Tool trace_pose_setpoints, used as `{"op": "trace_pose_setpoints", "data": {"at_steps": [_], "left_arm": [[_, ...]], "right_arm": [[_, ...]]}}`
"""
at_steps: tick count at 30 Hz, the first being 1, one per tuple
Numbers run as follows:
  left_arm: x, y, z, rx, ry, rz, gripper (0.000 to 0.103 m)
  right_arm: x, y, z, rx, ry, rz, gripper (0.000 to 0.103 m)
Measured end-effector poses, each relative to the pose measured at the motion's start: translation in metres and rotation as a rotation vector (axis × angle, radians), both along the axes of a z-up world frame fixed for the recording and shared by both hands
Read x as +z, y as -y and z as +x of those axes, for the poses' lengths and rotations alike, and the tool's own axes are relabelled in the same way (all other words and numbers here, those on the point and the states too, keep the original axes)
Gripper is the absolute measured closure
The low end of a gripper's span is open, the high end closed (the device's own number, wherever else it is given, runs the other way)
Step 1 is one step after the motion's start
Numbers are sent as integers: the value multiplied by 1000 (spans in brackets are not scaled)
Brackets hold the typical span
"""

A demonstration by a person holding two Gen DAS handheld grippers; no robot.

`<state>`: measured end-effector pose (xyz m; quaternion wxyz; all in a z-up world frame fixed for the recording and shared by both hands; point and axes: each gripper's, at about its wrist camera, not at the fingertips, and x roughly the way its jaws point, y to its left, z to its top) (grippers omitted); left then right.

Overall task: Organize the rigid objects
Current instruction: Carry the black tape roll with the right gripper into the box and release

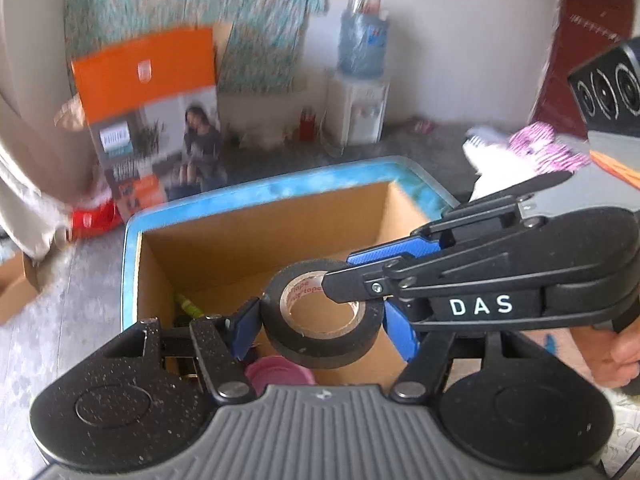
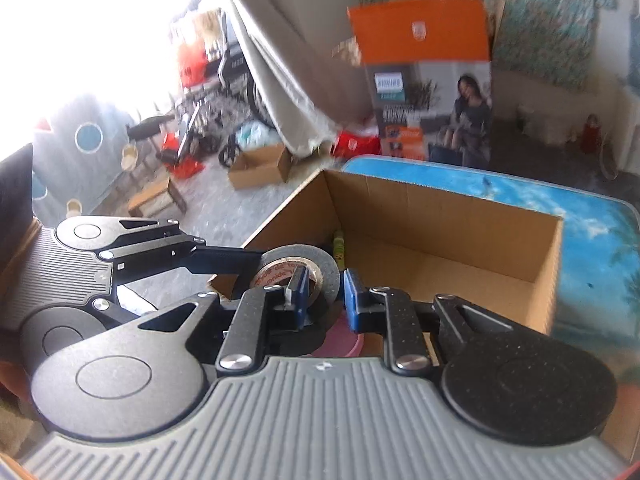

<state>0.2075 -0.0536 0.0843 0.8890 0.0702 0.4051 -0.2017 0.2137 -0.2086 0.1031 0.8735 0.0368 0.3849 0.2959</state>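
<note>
Here both grippers meet on one black tape roll (image 1: 320,312), held in the air at the centre of the left wrist view, above the near part of an open cardboard box (image 1: 224,256) that sits on a blue table (image 1: 280,186). The left gripper (image 1: 316,322) stands about half open with its blue pads against the roll's outer sides, so it is clamped across the roll's full width. The right gripper (image 1: 340,286) comes in from the right of that frame, its jaws nearly closed and pinching the roll's wall, one finger through the cardboard core and the other outside; in the right wrist view its blue fingers (image 2: 300,294) straddle the grey-looking rim of the same roll at centre frame. The step in hand appears to be a hand-over or a joint carry into the box. To do it well, only one gripper should let go at a time, and the one that keeps the roll should have a firm bite first. The pinch on the wall is a narrow hold, so the roll may swing about it once the wide clamp lets go. Release should happen low over a bare patch of the box floor, clear of the pink object (image 1: 278,372) and the green item (image 1: 188,304) already inside at lower left.
</note>
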Motion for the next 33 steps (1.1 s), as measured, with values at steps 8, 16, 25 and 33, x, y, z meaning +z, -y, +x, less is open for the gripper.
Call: {"op": "trace_pose_setpoints", "data": {"at_steps": [8,16,25,33], "left_arm": [[-54,-20,104,44,-248,21,36],[-99,-18,149,84,-330,120,36],[-113,-23,166,115,-357,124,34],[-84,-19,147,96,-302,80,25]], "right_arm": [[-52,-29,119,25,-265,9,85],[-117,-55,181,18,-385,-39,86],[-154,-69,206,-10,-419,-4,80],[-143,-55,202,-47,-410,123,75]]}}
